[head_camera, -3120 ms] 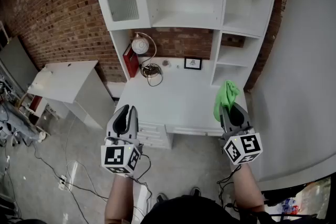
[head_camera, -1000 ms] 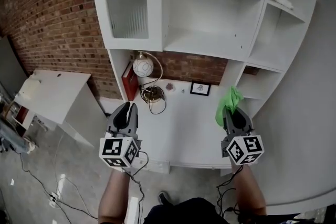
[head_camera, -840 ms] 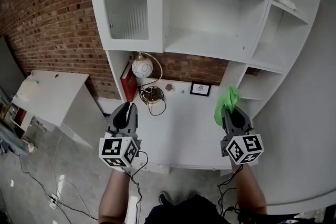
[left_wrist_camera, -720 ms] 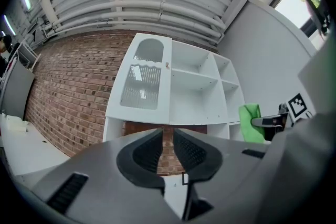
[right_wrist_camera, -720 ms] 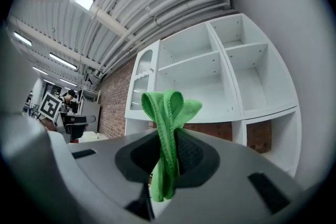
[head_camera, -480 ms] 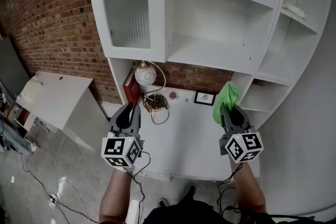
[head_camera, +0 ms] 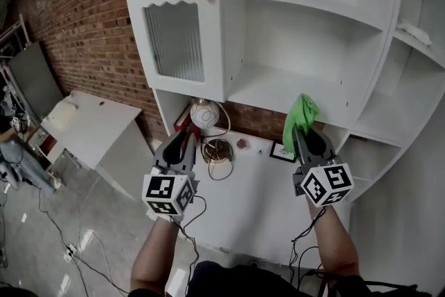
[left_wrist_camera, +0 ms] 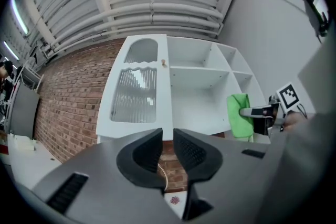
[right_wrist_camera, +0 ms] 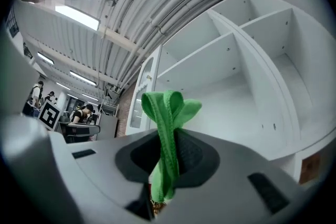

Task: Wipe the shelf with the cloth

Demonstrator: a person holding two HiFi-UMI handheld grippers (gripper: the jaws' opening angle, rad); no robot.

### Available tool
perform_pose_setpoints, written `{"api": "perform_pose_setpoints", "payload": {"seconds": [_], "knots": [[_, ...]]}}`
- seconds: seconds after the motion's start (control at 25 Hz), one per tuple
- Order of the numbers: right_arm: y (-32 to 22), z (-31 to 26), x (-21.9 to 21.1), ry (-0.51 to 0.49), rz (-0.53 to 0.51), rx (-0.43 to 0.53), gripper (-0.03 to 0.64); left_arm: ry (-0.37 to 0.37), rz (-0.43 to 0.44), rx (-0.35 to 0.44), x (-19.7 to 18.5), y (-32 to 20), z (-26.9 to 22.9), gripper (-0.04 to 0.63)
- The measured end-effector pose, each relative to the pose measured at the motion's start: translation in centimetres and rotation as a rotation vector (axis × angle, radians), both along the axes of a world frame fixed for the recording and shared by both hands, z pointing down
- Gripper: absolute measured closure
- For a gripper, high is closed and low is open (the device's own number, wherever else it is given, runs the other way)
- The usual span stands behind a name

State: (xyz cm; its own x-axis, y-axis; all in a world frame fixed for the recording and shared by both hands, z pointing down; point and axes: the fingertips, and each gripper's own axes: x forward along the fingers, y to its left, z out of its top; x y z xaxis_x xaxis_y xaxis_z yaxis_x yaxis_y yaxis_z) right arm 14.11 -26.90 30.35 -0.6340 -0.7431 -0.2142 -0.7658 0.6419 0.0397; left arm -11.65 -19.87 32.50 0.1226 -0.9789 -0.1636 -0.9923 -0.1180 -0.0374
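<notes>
A green cloth (head_camera: 300, 115) (right_wrist_camera: 167, 128) (left_wrist_camera: 239, 115) is pinched in my right gripper (head_camera: 304, 132) (right_wrist_camera: 169, 150), which is shut on it and held up in front of the white shelf unit (head_camera: 292, 90), near the front edge of its lower open shelf. The cloth's folds stick up above the jaws. My left gripper (head_camera: 179, 145) (left_wrist_camera: 167, 147) is raised at the left, below the glass cabinet door (head_camera: 174, 38), with its jaws nearly together and nothing between them.
Under the shelves a white desk (head_camera: 257, 198) carries a globe lamp (head_camera: 204, 114), a coiled cable (head_camera: 217, 149), a red book (head_camera: 182, 123) and a small picture frame (head_camera: 281, 151). A brick wall (head_camera: 76, 17) runs behind; a second white table (head_camera: 80, 122) stands at the left.
Both grippers have risen toward the shelf unit. The cloth in the right gripper now reaches the lower open shelf's front edge, where earlier it hung over the desk.
</notes>
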Motion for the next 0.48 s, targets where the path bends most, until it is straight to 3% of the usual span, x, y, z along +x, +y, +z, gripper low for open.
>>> {"api": "perform_pose_setpoints", "payload": {"seconds": [0.48], "knots": [[-5.2,-5.9,-3.8,-0.081,-0.026,0.018,0.563,-0.009,0.071,0.040,-1.8,-4.7,-3.0,0.532]]}}
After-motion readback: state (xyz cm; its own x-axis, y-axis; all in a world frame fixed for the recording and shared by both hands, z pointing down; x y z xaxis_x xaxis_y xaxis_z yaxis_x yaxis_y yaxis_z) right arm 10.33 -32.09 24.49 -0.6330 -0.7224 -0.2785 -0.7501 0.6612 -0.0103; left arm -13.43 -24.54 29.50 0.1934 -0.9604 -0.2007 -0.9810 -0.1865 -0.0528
